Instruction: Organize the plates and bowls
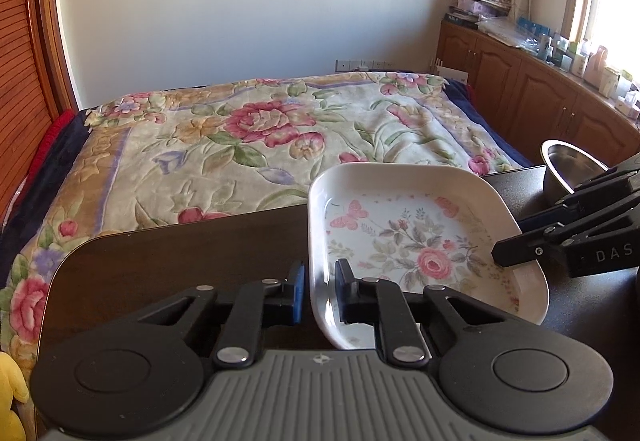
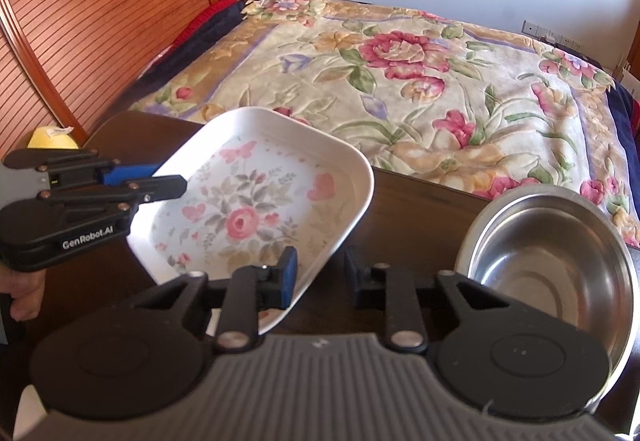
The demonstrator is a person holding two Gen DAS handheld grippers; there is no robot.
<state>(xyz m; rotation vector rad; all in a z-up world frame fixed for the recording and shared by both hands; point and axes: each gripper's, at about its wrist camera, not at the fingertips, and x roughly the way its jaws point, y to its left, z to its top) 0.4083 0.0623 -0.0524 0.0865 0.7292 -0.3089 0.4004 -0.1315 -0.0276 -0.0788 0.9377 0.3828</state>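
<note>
A white square plate (image 1: 404,241) (image 2: 256,209) with a pink flower print is over the dark table (image 1: 180,261), held at two sides. My left gripper (image 1: 320,285) (image 2: 170,177) is shut on its left rim, blue pad outside and black finger inside. My right gripper (image 2: 320,273) (image 1: 512,237) is shut on the opposite rim, blue pad inside the plate. The plate looks slightly tilted; I cannot tell whether it still touches the table. A steel bowl (image 1: 568,165) (image 2: 552,253) stands on the table just right of the plate, seemingly with a second bowl nested in it.
Past the table's far edge lies a bed with a flowered blanket (image 1: 240,129) (image 2: 400,61). A wooden slatted door (image 2: 100,21) is at the left, wooden cabinets (image 1: 540,93) with clutter at the right. A yellow plush toy (image 2: 50,137) sits beside the table. A hand (image 2: 24,293) grips the left tool.
</note>
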